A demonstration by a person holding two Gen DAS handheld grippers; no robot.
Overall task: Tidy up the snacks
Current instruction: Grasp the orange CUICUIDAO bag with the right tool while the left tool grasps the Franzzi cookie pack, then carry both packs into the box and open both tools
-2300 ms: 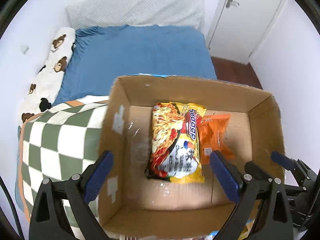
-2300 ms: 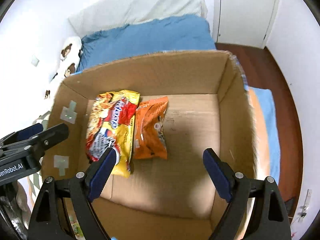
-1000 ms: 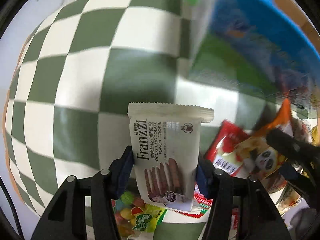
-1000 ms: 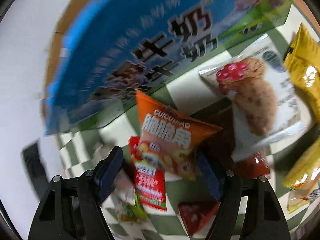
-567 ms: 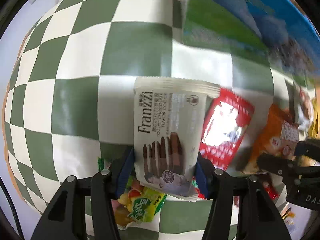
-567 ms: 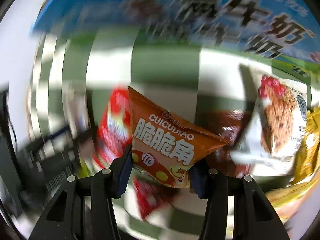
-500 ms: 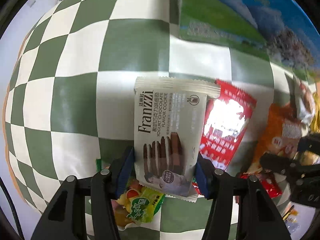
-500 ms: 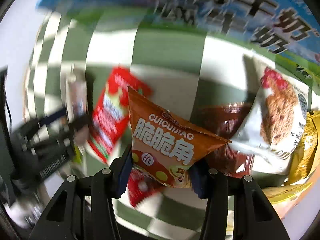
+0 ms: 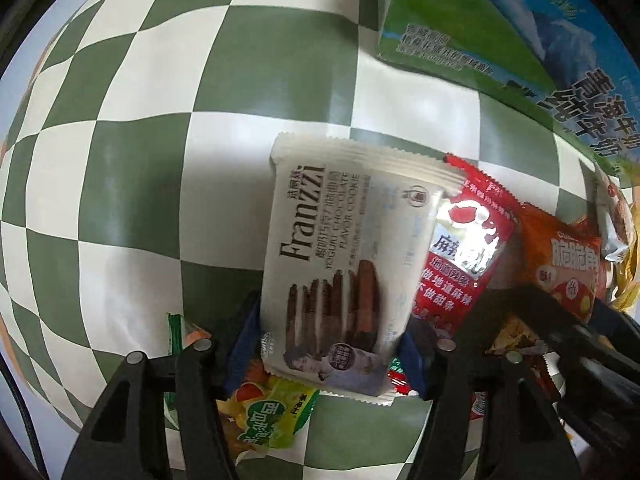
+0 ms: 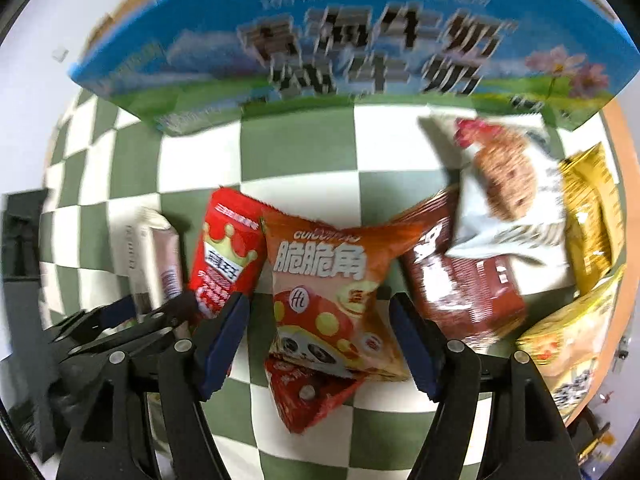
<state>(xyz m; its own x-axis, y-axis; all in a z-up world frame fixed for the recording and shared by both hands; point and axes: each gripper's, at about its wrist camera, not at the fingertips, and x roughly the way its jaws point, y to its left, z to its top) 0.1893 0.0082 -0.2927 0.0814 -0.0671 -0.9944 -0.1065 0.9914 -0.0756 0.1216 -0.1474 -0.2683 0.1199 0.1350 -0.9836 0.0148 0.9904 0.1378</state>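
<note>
Left wrist view
Left gripper (image 9: 330, 344): fingers closed on the lower part of the Franzzi cookie pack (image 9: 344, 264), one blue pad against each side edge.
Pack position: raised above the checkered cloth (image 9: 132, 168), upright between the fingers, crimped top seal away from the camera.
Handling: light, soft film over brittle biscuit sticks; likely to crush under hard pressure. The side-edge hold low on the pack looks suitable; the glossy film may slip.
Neighbours: red spicy-strip packet (image 9: 464, 252) just right of the pack and partly behind it; green candy bag (image 9: 272, 412) lying below.
Carton: milk carton (image 9: 500, 36) standing on the cloth beyond the snacks.

Right wrist view
Right gripper (image 10: 320, 340): fingers spread either side of the orange corn-snack bag (image 10: 332, 292); contact with the bag cannot be confirmed, and a gap shows on the left side.
Bag position: resting among the pile, overlapping a red triangular packet (image 10: 312, 396).
Handling: puffed, air-filled, very light, fragile contents; take it across the lower body with gentle closure, not on the crimp.
Neighbours: brown packet (image 10: 464, 284) and white cookie pack (image 10: 508, 196) to the right.
</note>
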